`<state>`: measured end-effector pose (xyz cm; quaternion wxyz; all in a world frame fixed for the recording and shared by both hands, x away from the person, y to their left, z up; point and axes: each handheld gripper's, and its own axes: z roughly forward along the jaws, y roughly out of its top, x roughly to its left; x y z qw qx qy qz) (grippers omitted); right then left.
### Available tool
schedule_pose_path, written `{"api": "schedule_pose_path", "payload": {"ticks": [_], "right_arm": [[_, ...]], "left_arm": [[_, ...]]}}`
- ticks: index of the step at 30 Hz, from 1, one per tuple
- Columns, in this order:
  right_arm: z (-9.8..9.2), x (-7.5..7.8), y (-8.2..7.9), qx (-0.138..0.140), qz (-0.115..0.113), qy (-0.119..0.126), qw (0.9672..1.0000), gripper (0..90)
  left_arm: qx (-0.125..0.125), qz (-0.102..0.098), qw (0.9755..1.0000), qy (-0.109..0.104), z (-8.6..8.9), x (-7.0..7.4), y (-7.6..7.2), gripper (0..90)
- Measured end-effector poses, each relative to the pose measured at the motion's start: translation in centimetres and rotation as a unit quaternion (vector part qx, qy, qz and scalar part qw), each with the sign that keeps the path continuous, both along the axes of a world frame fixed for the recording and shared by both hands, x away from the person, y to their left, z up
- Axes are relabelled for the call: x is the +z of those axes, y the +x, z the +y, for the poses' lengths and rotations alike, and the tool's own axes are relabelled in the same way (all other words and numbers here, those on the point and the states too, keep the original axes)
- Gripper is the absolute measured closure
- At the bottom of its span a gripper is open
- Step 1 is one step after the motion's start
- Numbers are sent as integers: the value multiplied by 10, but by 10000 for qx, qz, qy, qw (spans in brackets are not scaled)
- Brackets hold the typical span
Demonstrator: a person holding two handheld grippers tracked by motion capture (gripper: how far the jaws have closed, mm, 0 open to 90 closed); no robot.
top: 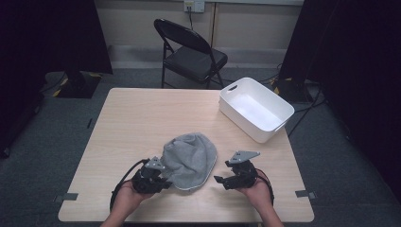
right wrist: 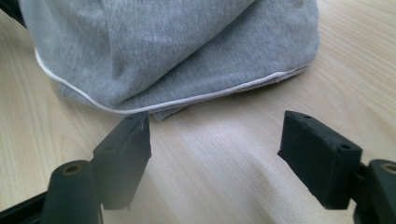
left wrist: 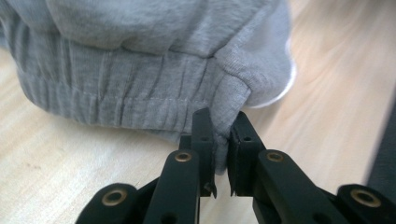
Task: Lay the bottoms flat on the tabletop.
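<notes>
no readable text, no labels, no brands, no numbers, no signs anywhere

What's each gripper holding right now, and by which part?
Left gripper: jaws shut on the grey garment, at a corner of its ribbed hem. Right gripper: open, holding nothing.

Right tongs [right wrist: 215,154] wide apart, just short of grey garment's [right wrist: 177,46] white-piped edge, perhaps touching.

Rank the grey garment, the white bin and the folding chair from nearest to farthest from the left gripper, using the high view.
From the left gripper:
1. Grey garment, pinched in its fingers at the table's near edge.
2. White bin, far right of the table.
3. Folding chair, on the floor beyond the table.
</notes>
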<state>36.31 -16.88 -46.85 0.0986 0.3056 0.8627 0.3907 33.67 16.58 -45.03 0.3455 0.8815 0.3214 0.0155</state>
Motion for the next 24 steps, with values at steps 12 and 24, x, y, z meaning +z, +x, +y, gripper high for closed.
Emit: {"api": "schedule_pose_path", "payload": {"ticks": [12, 24], "right_arm": [[3, 5, -1, 58, -56, 59, 10000, 240], [4, 18, -3, 109, -149, 328, 9993, 239]], "left_arm": [[16, -529, 9980, -335, -10, 65, 15, 836], [-243, -446, 9986, -110, -61, 68, 39, 836]]}}
